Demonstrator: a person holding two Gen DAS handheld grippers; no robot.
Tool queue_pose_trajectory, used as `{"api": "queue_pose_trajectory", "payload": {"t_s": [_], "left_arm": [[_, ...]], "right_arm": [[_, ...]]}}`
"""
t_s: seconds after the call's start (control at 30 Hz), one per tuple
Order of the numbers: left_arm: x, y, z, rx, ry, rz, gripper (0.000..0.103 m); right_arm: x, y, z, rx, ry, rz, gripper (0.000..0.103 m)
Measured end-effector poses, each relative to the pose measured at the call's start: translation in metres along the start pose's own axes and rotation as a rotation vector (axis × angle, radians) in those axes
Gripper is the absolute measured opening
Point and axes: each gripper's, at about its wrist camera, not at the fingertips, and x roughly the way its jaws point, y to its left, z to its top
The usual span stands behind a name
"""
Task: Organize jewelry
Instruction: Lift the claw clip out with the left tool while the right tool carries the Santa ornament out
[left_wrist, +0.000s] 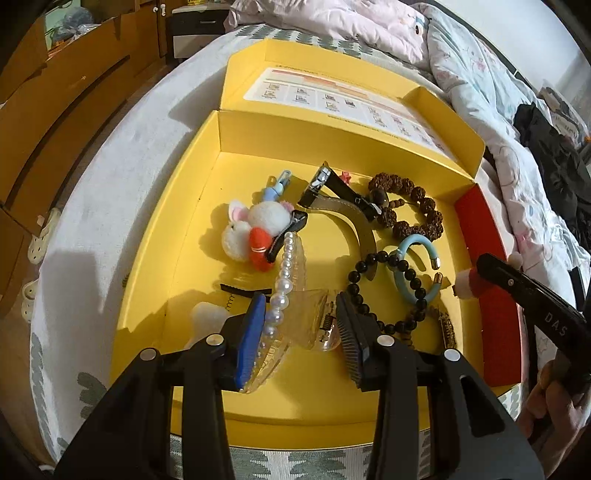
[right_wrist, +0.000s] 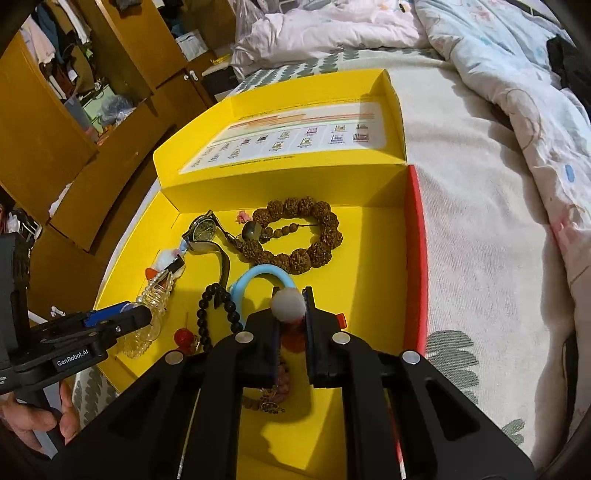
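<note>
Both grippers hang over the open yellow box (left_wrist: 192, 206) on the bed (right_wrist: 480, 258). Left gripper (left_wrist: 301, 328): jaws part-open around a clear hair claw with a pearl strip (left_wrist: 284, 280). The blue pad touches the pearls; whether the far pad presses the plastic cannot be told. Right gripper (right_wrist: 290, 325): jaws drawn narrow and clamped on a small red ornament with a white pompom (right_wrist: 288, 304), held just above the box floor near the red wall (right_wrist: 415, 258).

Judged step: each hand is taking up one piece to sort it. The next move calls for a clean lift clear of the neighbours.

Close beside the hair claw lie a black bead bracelet (left_wrist: 373, 280) and a plush hair clip (left_wrist: 255, 229). A blue bangle (right_wrist: 258, 280) lies just beyond the right fingertips. A watch (right_wrist: 205, 230) and a brown bead bracelet (right_wrist: 306, 236) sit toward the far wall. Bare floor remains along the right side of the box. Walls are low and the lid lies folded back, so upward exit is open.
</note>
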Motion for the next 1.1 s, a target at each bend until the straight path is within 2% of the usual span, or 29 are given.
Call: {"api": "queue_pose_trajectory", "payload": {"t_s": [0.23, 0.6, 0.9, 1.1], "left_arm": [[-0.018, 0.001, 0.000, -0.012, -0.039, -0.013, 0.040], [-0.075, -0.006, -0.018, 0.011, -0.104, -0.059, 0.040], [-0.100, -0.011, -0.061, 0.030, -0.099, -0.081, 0.040], [-0.092, -0.016, -0.093, 0.044, -0.056, -0.037, 0.040]], "right_arm": [[-0.018, 0.002, 0.002, 0.004, -0.029, 0.017, 0.011], [-0.084, 0.009, -0.011, 0.010, -0.093, 0.066, 0.011], [-0.137, 0.015, -0.055, 0.016, -0.105, 0.105, 0.011], [-0.147, 0.048, -0.093, -0.059, -0.063, 0.118, 0.011]]}}
